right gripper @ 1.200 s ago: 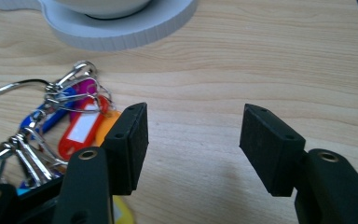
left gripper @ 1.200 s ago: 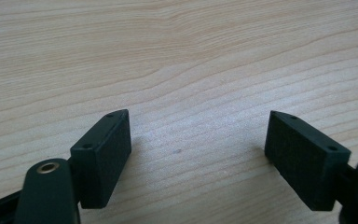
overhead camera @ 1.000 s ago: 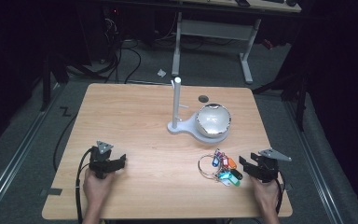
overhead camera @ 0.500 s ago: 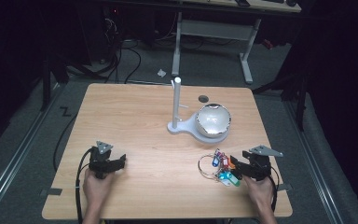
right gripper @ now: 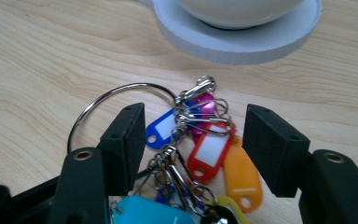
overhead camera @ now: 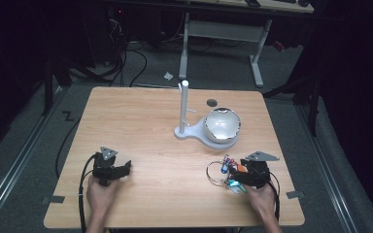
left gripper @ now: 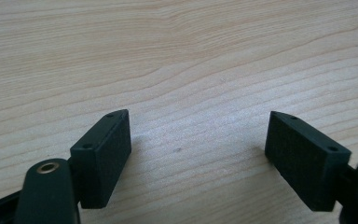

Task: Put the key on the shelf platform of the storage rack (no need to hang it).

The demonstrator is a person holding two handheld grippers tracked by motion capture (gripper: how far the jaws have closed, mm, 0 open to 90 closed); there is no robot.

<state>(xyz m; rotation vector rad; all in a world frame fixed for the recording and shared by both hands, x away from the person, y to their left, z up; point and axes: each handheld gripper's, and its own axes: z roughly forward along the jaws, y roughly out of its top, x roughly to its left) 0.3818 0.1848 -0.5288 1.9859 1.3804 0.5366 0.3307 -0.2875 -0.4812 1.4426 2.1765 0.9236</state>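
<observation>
With the right hand-held gripper spread wide, its jaws just opened, around the key-tag bunch, the clustered clips should be centred before closing

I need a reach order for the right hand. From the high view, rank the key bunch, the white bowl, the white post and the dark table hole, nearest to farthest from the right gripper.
1. key bunch, lying at the right gripper's jaws.
2. white bowl, farther up the table.
3. white post, left of the bowl.
4. dark table hole, near the far edge; close to the post, so ranks three and four are uncertain.
</observation>
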